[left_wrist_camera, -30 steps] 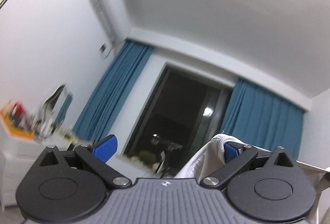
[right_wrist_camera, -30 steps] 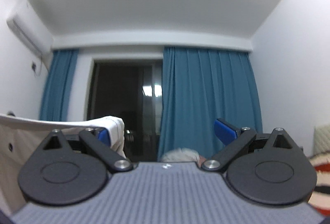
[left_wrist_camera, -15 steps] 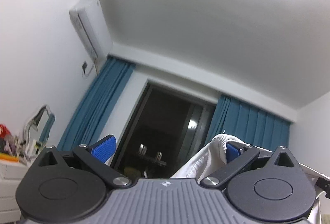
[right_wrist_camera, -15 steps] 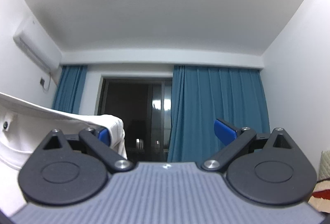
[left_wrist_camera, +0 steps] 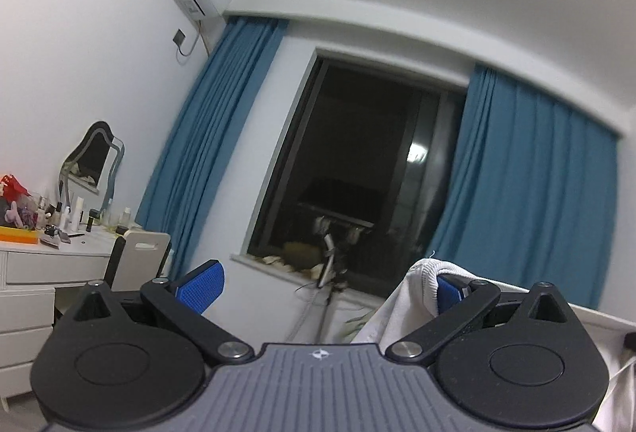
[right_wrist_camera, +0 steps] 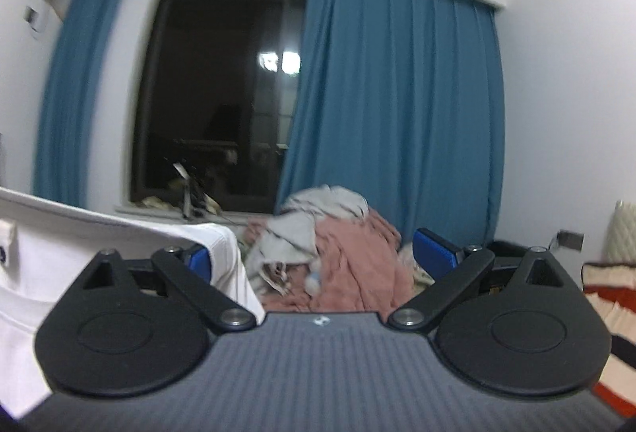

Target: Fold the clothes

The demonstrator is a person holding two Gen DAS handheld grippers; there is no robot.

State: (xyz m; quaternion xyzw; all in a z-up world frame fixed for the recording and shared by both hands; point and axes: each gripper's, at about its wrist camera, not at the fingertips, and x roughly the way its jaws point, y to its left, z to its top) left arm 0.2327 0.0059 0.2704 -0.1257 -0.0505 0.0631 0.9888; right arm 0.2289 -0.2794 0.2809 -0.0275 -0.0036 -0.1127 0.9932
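A white garment (right_wrist_camera: 99, 249) hangs stretched between my two grippers, raised in the air. In the left wrist view its ribbed hem (left_wrist_camera: 413, 292) is draped over the right blue finger. My left gripper (left_wrist_camera: 326, 285) stands wide open. In the right wrist view the cloth is hooked over the left blue finger, and my right gripper (right_wrist_camera: 318, 257) also stands wide open. Both wrist cameras point toward the window wall. Most of the garment is hidden below the gripper bodies.
A pile of pink and grey clothes (right_wrist_camera: 330, 245) lies ahead below the blue curtain (right_wrist_camera: 397, 106). A dark window (left_wrist_camera: 357, 173) is in the middle. A white dresser (left_wrist_camera: 39, 273) with bottles and a mirror stands left. A striped cloth (right_wrist_camera: 612, 296) lies right.
Both grippers have tilted downward: the ceiling fills less of each view, and the clothes pile, dresser and windowsill have come into sight. The white garment still hangs on the fingers.
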